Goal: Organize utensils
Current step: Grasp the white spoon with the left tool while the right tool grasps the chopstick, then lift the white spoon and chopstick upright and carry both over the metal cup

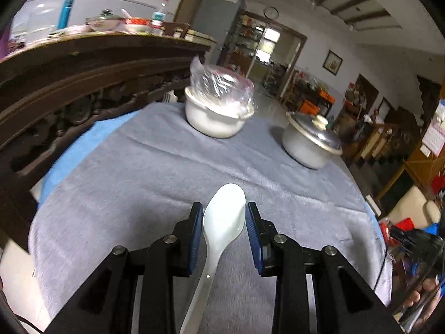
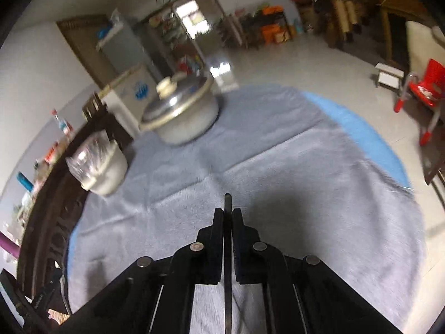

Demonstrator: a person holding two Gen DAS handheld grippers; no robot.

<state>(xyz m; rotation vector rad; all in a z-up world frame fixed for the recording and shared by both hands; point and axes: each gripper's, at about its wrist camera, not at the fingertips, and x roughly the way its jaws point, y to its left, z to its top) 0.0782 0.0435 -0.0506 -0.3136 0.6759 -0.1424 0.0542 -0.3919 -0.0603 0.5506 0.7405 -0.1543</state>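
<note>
Right now your left gripper (image 1: 224,218) has its blue-padded fingers (image 1: 196,231) closed on a glossy white ceramic spoon (image 1: 222,222) above the grey-clothed tabletop (image 1: 139,172), bowl pointing forward, handle trailing back. Your right gripper (image 2: 228,220) clamps a thin dark flat utensil (image 2: 228,250), edge-on, pointing forward.

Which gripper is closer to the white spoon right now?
Left. The left gripper has the spoon between its fingers; the right gripper is shut on a thin dark utensil elsewhere.
</note>
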